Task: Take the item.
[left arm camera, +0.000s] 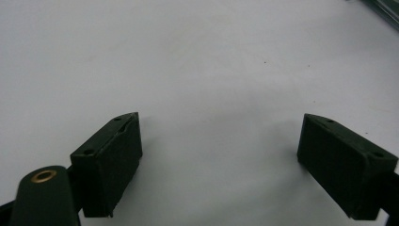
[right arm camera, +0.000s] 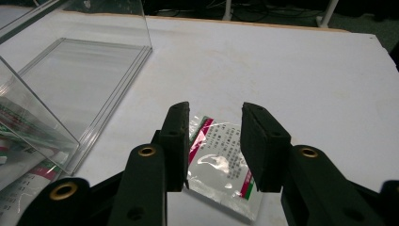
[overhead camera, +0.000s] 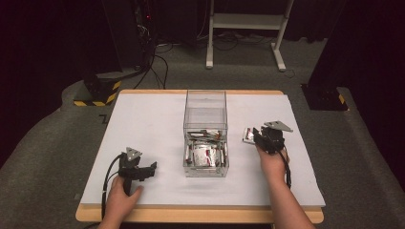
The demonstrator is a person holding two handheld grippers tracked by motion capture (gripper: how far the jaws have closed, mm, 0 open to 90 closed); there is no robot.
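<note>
A: Where is the sachet (right arm camera: 220, 165) relative to the right hand-held gripper (right arm camera: 214, 146)?

B: Right under it. In the right gripper view the clear sachet with a pink and green edge lies flat on the white desk (right arm camera: 291, 80), below and between the two black jaws. The jaws stand partly spread, with a gap on each side of the printed panel, and the pads do not press on it. From the high view the same sachet (overhead camera: 249, 135) shows just beyond the tip of that hand-held gripper (overhead camera: 260, 136).

A: And the clear box?

B: The transparent plastic box (overhead camera: 205, 109) stands to the left of the right hand-held gripper, near it but apart. More sachets (overhead camera: 205, 155) lie heaped in its near end. In the right gripper view its clear wall (right arm camera: 75, 75) rises at the left of the jaws.

A: What about the other one?

B: The left hand-held gripper (overhead camera: 143, 171) rests low over the desk, well apart from the box, on its left. In the left gripper view its jaws are spread wide, with bare white desk (left arm camera: 211, 70) between them.
</note>
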